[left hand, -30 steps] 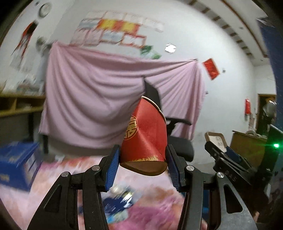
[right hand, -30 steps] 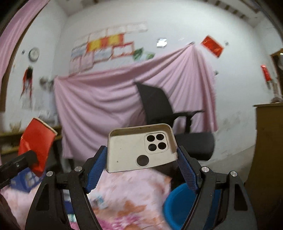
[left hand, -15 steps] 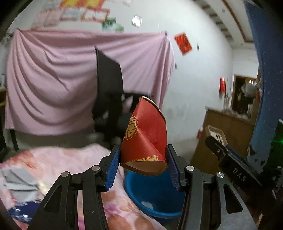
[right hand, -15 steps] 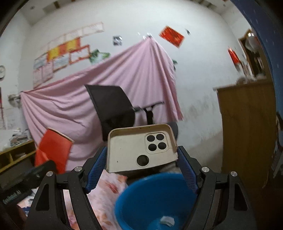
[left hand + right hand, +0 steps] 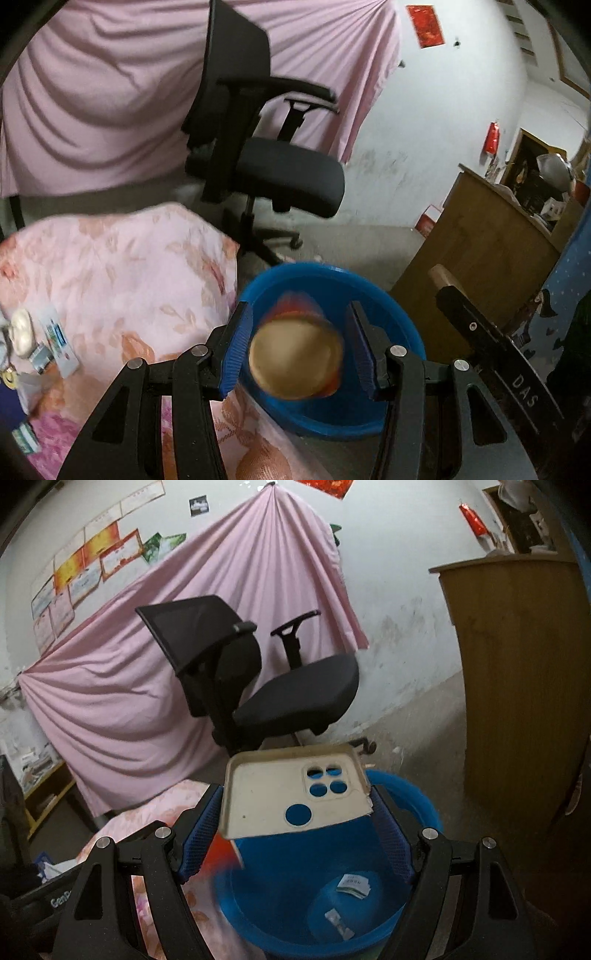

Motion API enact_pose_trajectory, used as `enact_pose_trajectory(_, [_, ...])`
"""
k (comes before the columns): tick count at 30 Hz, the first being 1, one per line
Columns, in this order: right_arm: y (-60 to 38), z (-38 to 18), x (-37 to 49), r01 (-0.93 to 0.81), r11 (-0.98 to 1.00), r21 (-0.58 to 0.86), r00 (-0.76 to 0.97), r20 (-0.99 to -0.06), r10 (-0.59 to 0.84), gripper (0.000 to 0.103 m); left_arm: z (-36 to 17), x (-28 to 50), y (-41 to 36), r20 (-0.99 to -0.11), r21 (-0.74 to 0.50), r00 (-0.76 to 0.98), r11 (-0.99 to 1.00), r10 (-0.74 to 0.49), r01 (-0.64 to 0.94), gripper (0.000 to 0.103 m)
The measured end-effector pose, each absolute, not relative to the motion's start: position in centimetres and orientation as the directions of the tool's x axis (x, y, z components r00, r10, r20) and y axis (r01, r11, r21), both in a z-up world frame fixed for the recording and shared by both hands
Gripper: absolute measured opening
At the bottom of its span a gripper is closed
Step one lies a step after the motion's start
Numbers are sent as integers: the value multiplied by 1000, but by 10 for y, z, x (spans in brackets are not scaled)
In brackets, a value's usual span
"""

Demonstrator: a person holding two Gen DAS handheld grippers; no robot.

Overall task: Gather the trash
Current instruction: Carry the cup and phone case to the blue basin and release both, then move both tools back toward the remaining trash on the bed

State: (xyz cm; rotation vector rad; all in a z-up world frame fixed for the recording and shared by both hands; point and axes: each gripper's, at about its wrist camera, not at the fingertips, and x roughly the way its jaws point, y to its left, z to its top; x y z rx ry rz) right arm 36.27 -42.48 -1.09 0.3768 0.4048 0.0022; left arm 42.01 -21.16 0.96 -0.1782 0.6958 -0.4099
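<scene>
A blue plastic basin (image 5: 388,295) beside a table draped in a pink floral cloth (image 5: 122,280) anchors the scene. Directly above the basin, the left gripper (image 5: 299,350) has its blue-padded fingers (image 5: 236,343) opening, and a red paper cup (image 5: 295,358) sits blurred between them with its pale base toward the camera; narrow gaps show on both sides of the cup, so the pads no longer press it (whether it is already falling cannot be told). In the right wrist view a red smear at the basin's left rim is that same cup (image 5: 227,853). Over the basin's near side, the right gripper (image 5: 295,812) keeps its fingers (image 5: 199,830) clamped on the long edges of a cream phone case (image 5: 266,805), held flat, the basin's blue visible through its camera cutouts. On the basin's floor lie a folded paper scrap (image 5: 354,884) and a smaller scrap (image 5: 338,923). Behind the basin stands a black office chair (image 5: 258,679) before a hanging pink sheet (image 5: 147,672); a wooden cabinet (image 5: 517,686) rises to the basin's right.
</scene>
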Motion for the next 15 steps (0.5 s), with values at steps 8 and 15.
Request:
enact_pose_trajectory(8, [-422, -11, 359, 56, 935, 351, 923, -376, 86, 82, 12, 410, -191, -585, -325, 707, 914, -397, 243, 55])
enact_pose_trajectory(15, [-406, 3, 352, 3, 945, 328, 946, -307, 103, 87, 30, 385, -164, -495, -294, 799, 931, -341, 215, 62])
